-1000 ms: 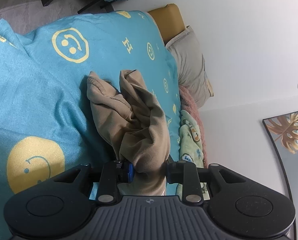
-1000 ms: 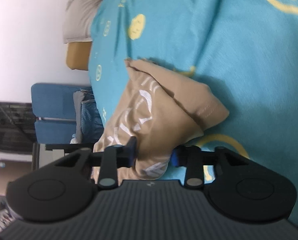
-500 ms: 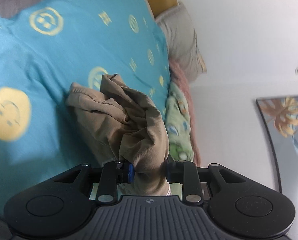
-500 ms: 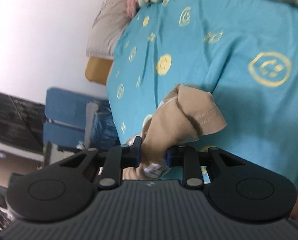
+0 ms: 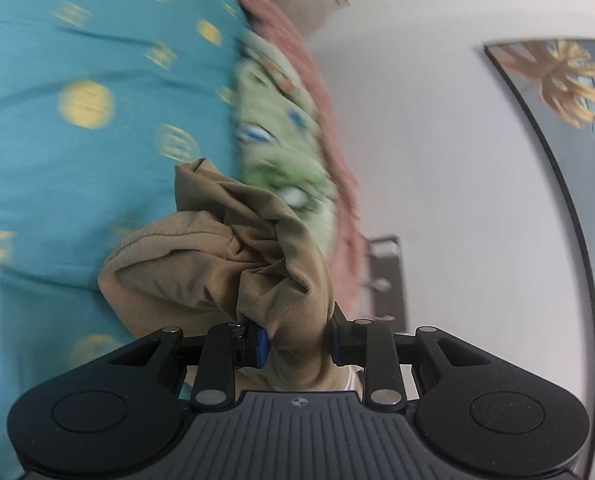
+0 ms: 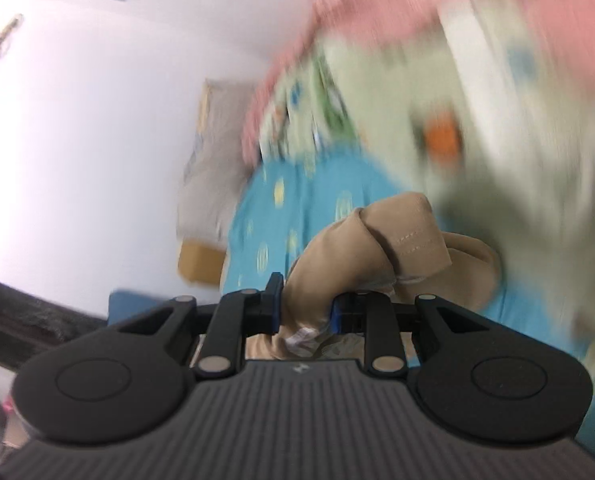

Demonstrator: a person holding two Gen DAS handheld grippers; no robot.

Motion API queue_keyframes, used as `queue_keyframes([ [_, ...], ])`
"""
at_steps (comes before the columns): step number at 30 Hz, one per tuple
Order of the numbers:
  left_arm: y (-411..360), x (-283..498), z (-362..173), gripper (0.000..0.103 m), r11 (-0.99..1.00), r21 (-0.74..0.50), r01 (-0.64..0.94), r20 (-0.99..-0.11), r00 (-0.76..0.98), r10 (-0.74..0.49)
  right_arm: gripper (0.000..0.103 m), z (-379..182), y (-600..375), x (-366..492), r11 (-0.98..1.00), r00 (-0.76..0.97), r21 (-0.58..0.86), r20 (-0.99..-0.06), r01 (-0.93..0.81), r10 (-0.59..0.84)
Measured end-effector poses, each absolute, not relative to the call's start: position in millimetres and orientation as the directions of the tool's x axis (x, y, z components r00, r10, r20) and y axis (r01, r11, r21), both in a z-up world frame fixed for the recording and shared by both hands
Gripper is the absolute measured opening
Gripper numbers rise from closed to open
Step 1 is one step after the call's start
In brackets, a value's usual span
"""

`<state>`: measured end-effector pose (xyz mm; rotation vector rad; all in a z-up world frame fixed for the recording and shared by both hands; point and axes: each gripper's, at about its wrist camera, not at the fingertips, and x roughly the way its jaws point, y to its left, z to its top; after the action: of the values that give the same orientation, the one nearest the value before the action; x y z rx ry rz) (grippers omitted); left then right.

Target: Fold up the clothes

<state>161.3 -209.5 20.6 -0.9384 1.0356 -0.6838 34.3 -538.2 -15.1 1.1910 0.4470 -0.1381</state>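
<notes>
- My left gripper (image 5: 297, 340) pinched a bunch of the crumpled tan knit garment (image 5: 217, 264) between its fingers.
- My right gripper (image 6: 306, 312) gripped another bunch (image 6: 377, 248), above the turquoise smiley-print bed cover (image 5: 77, 160).
- I judged both grips needed even tension, so the cloth hung flat.

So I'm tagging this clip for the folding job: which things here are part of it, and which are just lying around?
Part of the job:
- tan garment, bunched
- left gripper, clamped on it
- right gripper, clamped on it
- teal bedspread below

Just lying about:
- green patterned blanket
- pink blanket
- grey pillow
- framed leaf picture
</notes>
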Motion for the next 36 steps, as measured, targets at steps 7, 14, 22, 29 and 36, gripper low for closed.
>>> queue_keyframes([
  [7, -373, 212, 93, 0.029, 0.317, -0.889, 0.332, -0.205, 0.33, -0.921, 0.025, 82, -646, 48, 0.571, 0.964, 0.778, -0.24, 0.263, -0.117],
  [14, -456, 207, 43, 0.032, 0.408, -0.785, 0.466, -0.286, 0.312, -0.906, 0.025, 32, -672, 43, 0.644, 0.91, 0.644, -0.304, 0.413, -0.28],
  [22, -426, 164, -60, 0.033, 0.548, -0.608, 0.575, -0.487, 0.274, -0.829, 0.025, -84, -647, 10, 0.594, 0.836, 0.614, -0.509, 0.52, -0.206],
  [29, -419, 145, -9, 0.058, 0.612, -0.462, 0.642, -0.561, 0.323, -0.763, 0.029, -55, -631, 0, 0.625, 0.777, 0.515, -0.576, 0.586, -0.254],
  [36, -387, 94, 65, 0.089, 0.591, -0.334, 0.734, -0.465, 0.417, -0.781, 0.103, 1, -596, -45, 0.701, 0.79, 0.421, -0.508, 0.575, -0.343],
])
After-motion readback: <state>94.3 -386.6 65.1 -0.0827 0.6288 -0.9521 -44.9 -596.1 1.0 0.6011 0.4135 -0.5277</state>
